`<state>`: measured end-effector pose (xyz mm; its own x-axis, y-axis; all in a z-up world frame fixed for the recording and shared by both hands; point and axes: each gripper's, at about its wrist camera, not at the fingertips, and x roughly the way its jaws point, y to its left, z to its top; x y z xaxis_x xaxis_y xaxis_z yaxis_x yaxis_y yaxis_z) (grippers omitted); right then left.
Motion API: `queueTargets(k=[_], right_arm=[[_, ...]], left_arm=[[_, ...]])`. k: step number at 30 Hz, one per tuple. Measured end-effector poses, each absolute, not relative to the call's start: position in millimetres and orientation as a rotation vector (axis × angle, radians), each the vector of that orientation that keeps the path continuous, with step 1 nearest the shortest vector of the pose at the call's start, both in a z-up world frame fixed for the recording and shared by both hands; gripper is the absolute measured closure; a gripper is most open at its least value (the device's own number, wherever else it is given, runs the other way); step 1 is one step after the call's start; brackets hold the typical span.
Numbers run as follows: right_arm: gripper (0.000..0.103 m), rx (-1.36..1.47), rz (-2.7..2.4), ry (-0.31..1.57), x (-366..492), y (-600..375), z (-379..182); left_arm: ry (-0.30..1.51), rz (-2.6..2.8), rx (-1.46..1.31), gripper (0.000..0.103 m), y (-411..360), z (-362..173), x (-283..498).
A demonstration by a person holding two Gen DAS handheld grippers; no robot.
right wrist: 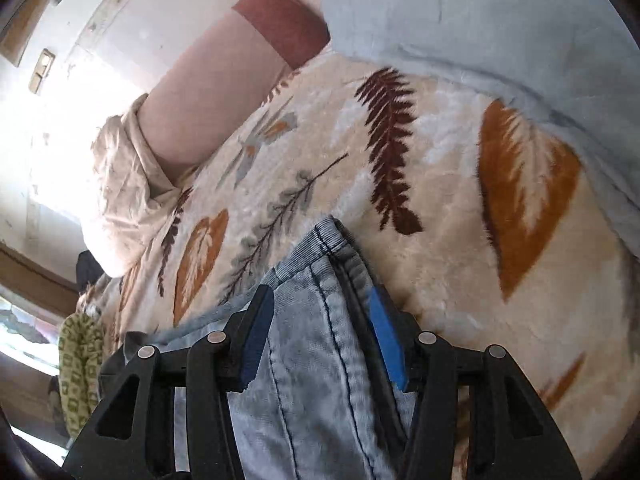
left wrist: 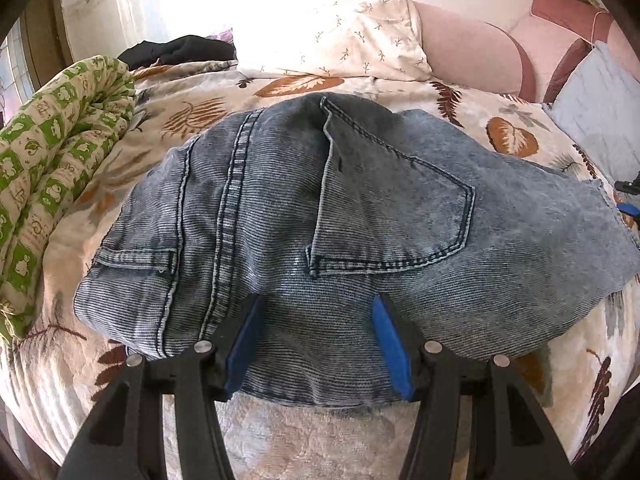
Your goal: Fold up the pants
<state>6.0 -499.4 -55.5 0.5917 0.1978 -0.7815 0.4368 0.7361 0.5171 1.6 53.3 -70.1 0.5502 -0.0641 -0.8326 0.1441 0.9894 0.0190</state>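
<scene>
Blue denim pants (left wrist: 320, 208) lie in a folded bundle on a leaf-print blanket (left wrist: 200, 116), back pocket up. My left gripper (left wrist: 318, 304) is open, its blue pads (left wrist: 244, 340) resting over the near hem of the denim without pinching it. In the right wrist view my right gripper (right wrist: 320, 300) is open over a seamed edge of the pants (right wrist: 316, 320), the cloth lying between the pads (right wrist: 384, 336). The right gripper's tip (left wrist: 628, 208) shows at the pants' far right edge in the left wrist view.
A green-and-cream rolled quilt (left wrist: 52, 152) lies left. A cream pillow (left wrist: 340, 28), black cloth (left wrist: 176, 50) and pink headboard (left wrist: 472, 48) sit behind. A light blue pillow (left wrist: 596, 100) lies at the right, close to the right gripper (right wrist: 480, 20).
</scene>
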Motion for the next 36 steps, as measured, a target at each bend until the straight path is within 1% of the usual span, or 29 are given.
queueTargets(k=[3,5,7,8,9,10,14,17,21,26,28,29,31,32,36], right_arm=[[0.060,0.754,-0.107,1.008,11.1,-495.3,-65.2],[0.063,0.716,-0.121,1.050,13.9,-491.4,-69.8],[0.065,0.690,-0.118,1.064,14.8,-487.8,-70.6],[0.072,0.669,-0.122,1.078,16.0,-484.5,-70.4],[0.086,0.649,-0.130,1.094,17.0,-481.5,-70.9],[0.089,0.641,-0.122,1.102,17.7,-479.0,-71.1],[0.093,0.591,-0.124,1.064,19.1,-473.1,-60.2],[0.094,0.560,-0.167,0.996,21.8,-474.5,-45.1],[0.097,0.499,-0.278,0.954,29.4,-478.8,-41.7],[0.096,0.511,-0.303,0.988,31.9,-488.2,-53.9],[0.095,0.540,-0.270,0.985,29.0,-484.9,-48.5],[0.093,0.546,-0.259,0.976,28.2,-483.2,-43.5],[0.079,0.500,-0.267,0.961,28.5,-476.4,-36.8],[0.067,0.486,-0.265,0.966,29.4,-472.4,-37.2],[0.067,0.471,-0.197,0.970,32.0,-455.8,-33.5]], left_arm=[[0.978,-0.126,0.082,0.045,53.1,-69.0,1.4],[0.976,-0.136,0.075,0.045,51.2,-65.8,-0.3],[0.970,-0.155,0.067,0.045,48.2,-62.1,-2.7],[0.966,-0.165,0.067,0.045,46.2,-60.2,-4.1],[0.961,-0.175,0.069,0.045,43.9,-58.5,-5.6],[0.959,-0.181,0.072,0.045,41.6,-57.4,-6.7],[0.974,-0.182,0.063,0.044,39.2,-58.8,-6.2],[0.981,-0.178,0.058,0.044,39.1,-60.1,-5.3],[0.977,-0.172,0.065,0.044,37.9,-60.1,-5.9],[0.953,-0.170,0.073,0.044,37.5,-56.0,-8.4],[0.917,-0.168,0.100,0.044,35.0,-50.9,-10.8],[0.900,-0.165,0.111,0.043,34.4,-48.4,-11.0],[0.886,-0.152,0.122,0.043,35.6,-45.1,-9.9],[0.887,-0.140,0.122,0.043,37.5,-43.3,-8.9],[0.859,-0.040,0.100,0.043,57.8,-24.2,-7.2]])
